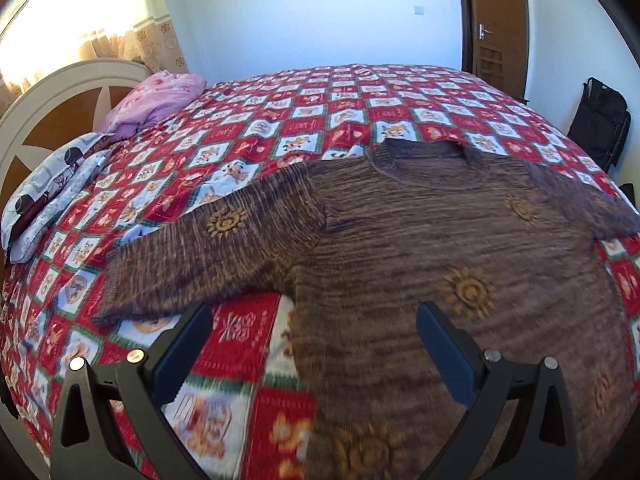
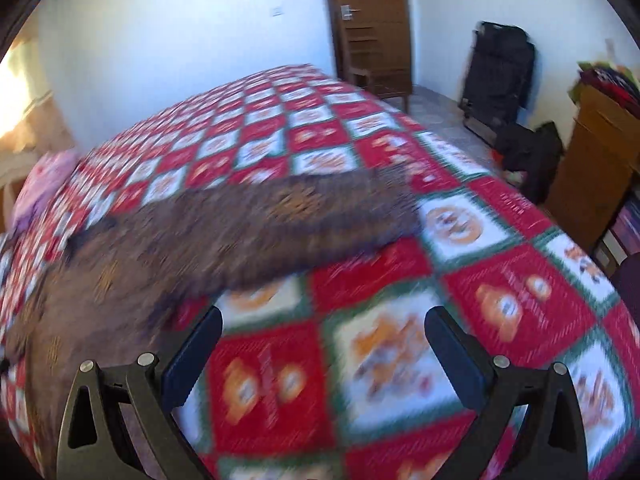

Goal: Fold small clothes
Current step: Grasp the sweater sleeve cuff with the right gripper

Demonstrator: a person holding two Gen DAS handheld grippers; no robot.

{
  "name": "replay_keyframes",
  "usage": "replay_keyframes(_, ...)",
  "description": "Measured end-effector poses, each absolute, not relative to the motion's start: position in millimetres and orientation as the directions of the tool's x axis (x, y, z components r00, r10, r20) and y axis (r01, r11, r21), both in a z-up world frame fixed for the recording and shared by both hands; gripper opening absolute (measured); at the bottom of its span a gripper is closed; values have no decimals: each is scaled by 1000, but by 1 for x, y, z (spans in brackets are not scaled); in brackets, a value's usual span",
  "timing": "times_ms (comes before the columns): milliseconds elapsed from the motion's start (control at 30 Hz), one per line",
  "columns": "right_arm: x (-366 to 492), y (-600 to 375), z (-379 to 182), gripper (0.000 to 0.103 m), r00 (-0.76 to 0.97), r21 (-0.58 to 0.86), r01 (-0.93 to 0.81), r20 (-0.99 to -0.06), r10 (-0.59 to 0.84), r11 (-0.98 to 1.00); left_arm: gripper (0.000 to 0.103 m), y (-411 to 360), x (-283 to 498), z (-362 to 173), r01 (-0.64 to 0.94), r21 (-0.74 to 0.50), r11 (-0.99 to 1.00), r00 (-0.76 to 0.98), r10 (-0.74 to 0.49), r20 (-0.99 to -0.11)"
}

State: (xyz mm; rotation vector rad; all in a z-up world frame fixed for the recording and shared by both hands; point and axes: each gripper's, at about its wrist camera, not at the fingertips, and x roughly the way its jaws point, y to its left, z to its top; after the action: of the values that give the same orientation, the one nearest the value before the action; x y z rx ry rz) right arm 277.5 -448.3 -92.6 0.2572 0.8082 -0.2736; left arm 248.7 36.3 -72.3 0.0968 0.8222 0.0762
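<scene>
A brown knitted sweater (image 1: 420,248) with orange sun motifs lies flat on the red-and-white checked bedspread (image 1: 280,128), collar toward the far side. Its left sleeve (image 1: 208,252) stretches out to the left. My left gripper (image 1: 316,320) is open just above the sweater's left side edge, below the armpit, with nothing between its fingers. In the blurred right wrist view, the sweater's right sleeve (image 2: 304,216) reaches out across the bedspread (image 2: 400,320). My right gripper (image 2: 324,324) hovers open over bare bedspread, right of the sweater's body (image 2: 100,280) and short of the sleeve.
Pillows (image 1: 52,192) and a pink bundle (image 1: 156,100) lie by the headboard (image 1: 60,92) at the left. A wooden door (image 1: 500,24) stands behind the bed. A black bag (image 2: 500,72), dark clothes on the floor (image 2: 528,156) and a wooden cabinet (image 2: 592,160) are to the bed's right.
</scene>
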Motion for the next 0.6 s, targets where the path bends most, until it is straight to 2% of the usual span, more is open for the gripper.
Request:
replay_keyframes(233,332,-519,-96,86,639,180,446,-750,-171,876,103,48,290,-86,-91,136,987,658,162,-735)
replay_keyframes(400,369,-546,-114,72,589,228,468,-801,-109,854,103,48,310,-90,-113,186,976,670,213,-712)
replay_keyframes(467,378,-547,-123,53,569,235,460,-819,-81,856,103,50,319,-94,-128,192,973,664,228,-713)
replay_keyframes(500,380,-545,-124,50,565,227,449,-821,-79,864,103,51,323,-96,-132,188,973,659,228,-717)
replay_keyframes(567,385,-535,-124,25,558,170,420,-823,-106,892,103,53,327,-102,-136,174,975,646,220,-731)
replay_keyframes(600,386,-532,-123,21,556,152,414,-823,-117,898,103,52,329,-104,-135,171,976,641,217,-736)
